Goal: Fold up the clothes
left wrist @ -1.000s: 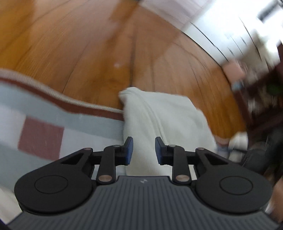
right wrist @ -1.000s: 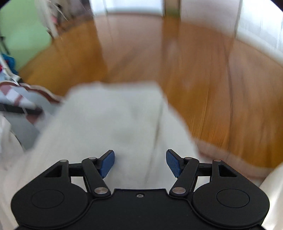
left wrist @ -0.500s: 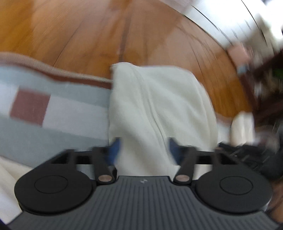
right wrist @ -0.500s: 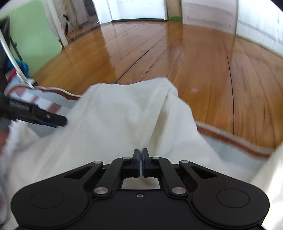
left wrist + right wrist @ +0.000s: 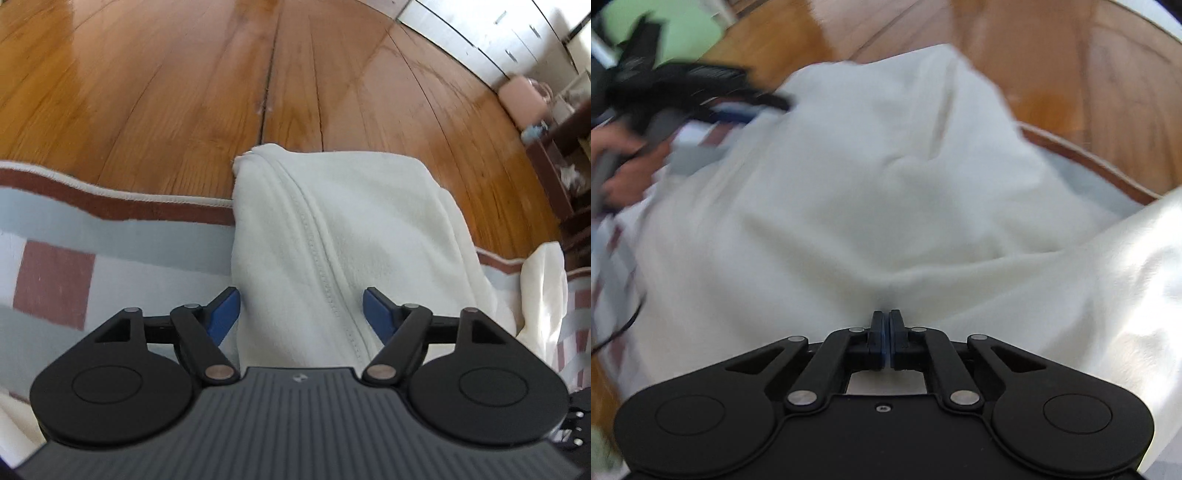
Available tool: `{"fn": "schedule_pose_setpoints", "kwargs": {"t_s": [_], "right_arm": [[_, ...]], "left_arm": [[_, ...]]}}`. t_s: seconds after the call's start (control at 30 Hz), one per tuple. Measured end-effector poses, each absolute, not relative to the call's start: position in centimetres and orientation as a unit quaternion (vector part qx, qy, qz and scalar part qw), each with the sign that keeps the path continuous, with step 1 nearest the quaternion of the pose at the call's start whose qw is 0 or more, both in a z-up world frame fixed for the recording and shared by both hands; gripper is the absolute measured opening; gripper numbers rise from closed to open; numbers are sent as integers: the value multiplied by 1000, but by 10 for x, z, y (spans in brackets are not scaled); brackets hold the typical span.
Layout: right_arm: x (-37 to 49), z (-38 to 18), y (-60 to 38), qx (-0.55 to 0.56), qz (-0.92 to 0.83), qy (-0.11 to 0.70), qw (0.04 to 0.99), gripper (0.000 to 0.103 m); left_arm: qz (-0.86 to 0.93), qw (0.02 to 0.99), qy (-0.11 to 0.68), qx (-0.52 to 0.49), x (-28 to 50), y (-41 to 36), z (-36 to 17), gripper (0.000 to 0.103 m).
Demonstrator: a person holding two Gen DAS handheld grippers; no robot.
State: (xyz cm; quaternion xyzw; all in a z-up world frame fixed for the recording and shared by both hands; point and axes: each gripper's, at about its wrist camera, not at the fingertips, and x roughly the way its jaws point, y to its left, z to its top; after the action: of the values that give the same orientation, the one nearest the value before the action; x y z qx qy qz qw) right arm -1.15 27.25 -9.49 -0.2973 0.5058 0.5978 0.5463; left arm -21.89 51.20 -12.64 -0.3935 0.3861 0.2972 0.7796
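Observation:
A white fleece garment with a stitched seam lies folded on a checked rug. My left gripper hovers over its near end with its jaws opening; the cloth lies between the blue pads, which stand clear of it. In the right wrist view the same garment spreads ahead, blurred. My right gripper is shut on a pinch of its near edge, and the cloth puckers toward the pads. The left gripper and the hand that holds it show at the upper left.
The rug's red-brown border meets a wooden floor beyond the garment. Another cream cloth lies to the right on the rug. Dark shelving and a pink object stand at the far right.
The left jaws have spread wide and that gripper has drawn back along the garment. The right jaws went from open to shut on the cloth, and the right hand has shifted with it.

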Motion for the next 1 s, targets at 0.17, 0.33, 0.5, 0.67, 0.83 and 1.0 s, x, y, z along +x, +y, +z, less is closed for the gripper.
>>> {"fn": "schedule_pose_setpoints", "kwargs": {"t_s": [0.17,0.33,0.5,0.67,0.83,1.0], "right_arm": [[4,-75,262,-287,598,509,549,40],[28,-46,265,-233,601,482,593,43],[39,-24,260,-168,618,449,623,46],[51,-4,251,-114,629,437,633,49],[49,-5,257,-92,641,438,624,63],[43,-31,262,-109,620,471,617,64]], "left_arm": [[275,755,380,-458,-220,519,-146,83],[225,793,325,-463,-222,491,-116,15],[128,833,246,-479,-230,444,-62,12],[12,865,282,-416,-211,351,-38,12],[44,840,516,-162,-177,215,-72,14],[45,815,554,-166,-203,203,-102,16]]}}
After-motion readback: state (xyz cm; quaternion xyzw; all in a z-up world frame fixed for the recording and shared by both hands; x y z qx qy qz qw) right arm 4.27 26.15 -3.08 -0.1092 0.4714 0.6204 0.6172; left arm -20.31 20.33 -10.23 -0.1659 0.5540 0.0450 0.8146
